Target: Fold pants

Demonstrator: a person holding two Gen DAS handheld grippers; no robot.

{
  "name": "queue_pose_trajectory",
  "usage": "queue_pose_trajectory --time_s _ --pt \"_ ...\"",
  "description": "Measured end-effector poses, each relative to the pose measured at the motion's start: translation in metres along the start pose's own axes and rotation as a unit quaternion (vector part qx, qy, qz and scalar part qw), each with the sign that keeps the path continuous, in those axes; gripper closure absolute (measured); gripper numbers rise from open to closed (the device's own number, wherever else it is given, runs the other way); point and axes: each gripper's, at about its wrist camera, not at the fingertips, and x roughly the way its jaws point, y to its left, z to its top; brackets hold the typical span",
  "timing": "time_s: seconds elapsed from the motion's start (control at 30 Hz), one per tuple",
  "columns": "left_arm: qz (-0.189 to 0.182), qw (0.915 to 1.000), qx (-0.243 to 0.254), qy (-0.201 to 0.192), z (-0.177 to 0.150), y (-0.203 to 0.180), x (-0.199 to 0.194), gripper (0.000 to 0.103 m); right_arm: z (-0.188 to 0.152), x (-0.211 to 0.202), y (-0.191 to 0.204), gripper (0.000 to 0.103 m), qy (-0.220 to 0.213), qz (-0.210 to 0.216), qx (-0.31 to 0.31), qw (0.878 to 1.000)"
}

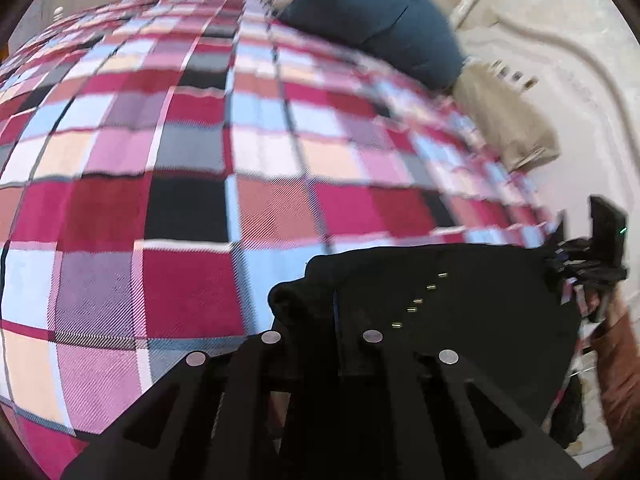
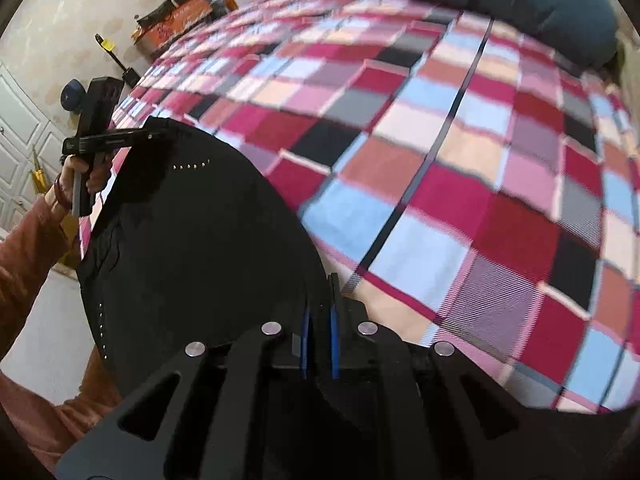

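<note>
Black pants [image 2: 192, 240] at near edge of plaid bedspread [image 2: 460, 168], partly hanging over bed side, stretched between both tongs along one edge. Soft, limp, medium-weight cloth by the look of it; sags into a smooth curved sheet between the two pinch points, no stiffness, likely to drape and swing once raised. Not fragile, not slippery, though thick folded seams could work loose from narrow pads. Row of small metal studs [image 2: 192, 167] near far corner, second row down left edge, so probably waistband or pocket area, heavier and bulkier than leg ends. Best taken at corners or along a hemmed edge, both layers together, pinch well in from the rim so fabric does not peel out. Right gripper [image 2: 320, 320] pressed together on pants edge, blue pads either side of a thin fold of black cloth. Left gripper [image 1: 320, 312] likewise clamped on the bunched black edge, cloth humped just in front of fingers. From right wrist view, left gripper seen at far corner of pants with a hand [image 2: 80, 176] and rust-coloured sleeve [image 2: 28, 248] behind it. Beyond: blue pillow [image 1: 376, 12] at head of bed, tan cushion [image 1: 508, 120] beside it, orange box [image 2: 176, 20] on floor, white cabinet doors [image 2: 20, 136] at left.
</note>
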Motion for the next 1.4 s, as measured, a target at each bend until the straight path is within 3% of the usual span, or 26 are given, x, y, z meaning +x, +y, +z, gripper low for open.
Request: queue_pose_trajectory --time_s 0.2,0.4,0.63,0.93,1.07,1.13,1.17,1.2,1.23,1.33,1.4 --pt "-0.080 0.9927 0.001 -0.090 -0.023 -0.017 -0.064 0.094 -0.024 -0.051 0.051 0.096 -0.074 -0.056 -0.046 0.995" --pt "-0.113 0.9856 0.019 -0.124 -0.067 -0.040 -0.110 0.094 -0.081 -0.083 0.099 0.096 -0.129 -0.079 -0.068 0.986" --pt "-0.116 0.9851 0.011 -0.127 -0.143 -0.043 -0.136 0.093 -0.149 -0.077 0.145 0.096 -0.136 -0.114 -0.072 0.981" --pt "-0.104 0.9897 -0.051 -0.084 -0.225 -0.014 -0.113 0.084 -0.219 -0.034 0.169 0.093 -0.094 -0.121 -0.047 0.987" --pt "-0.096 0.9900 -0.067 -0.079 -0.246 -0.007 -0.110 0.076 -0.237 -0.015 0.173 0.091 -0.079 -0.135 -0.042 0.987" --pt "-0.078 0.9906 -0.073 -0.084 -0.254 -0.004 -0.113 0.062 -0.243 -0.012 0.174 0.089 -0.086 -0.135 -0.032 0.987" --pt "-0.069 0.9908 -0.079 -0.086 -0.257 -0.002 -0.115 0.049 -0.244 -0.012 0.173 0.088 -0.091 -0.133 -0.025 0.987" --pt "-0.064 0.9902 -0.087 -0.088 -0.260 0.000 -0.117 0.037 -0.246 -0.013 0.173 0.085 -0.095 -0.131 -0.015 0.987" --pt "-0.065 0.9884 -0.103 -0.091 -0.264 0.005 -0.120 0.032 -0.246 -0.015 0.173 0.079 -0.096 -0.126 -0.006 0.987" --pt "-0.080 0.9782 -0.157 -0.111 -0.284 0.022 -0.135 0.031 -0.252 -0.021 0.176 0.062 -0.100 -0.112 0.009 0.989" --pt "-0.076 0.9709 -0.191 -0.122 -0.296 0.026 -0.144 0.031 -0.259 -0.027 0.180 0.060 -0.106 -0.107 0.020 0.988"
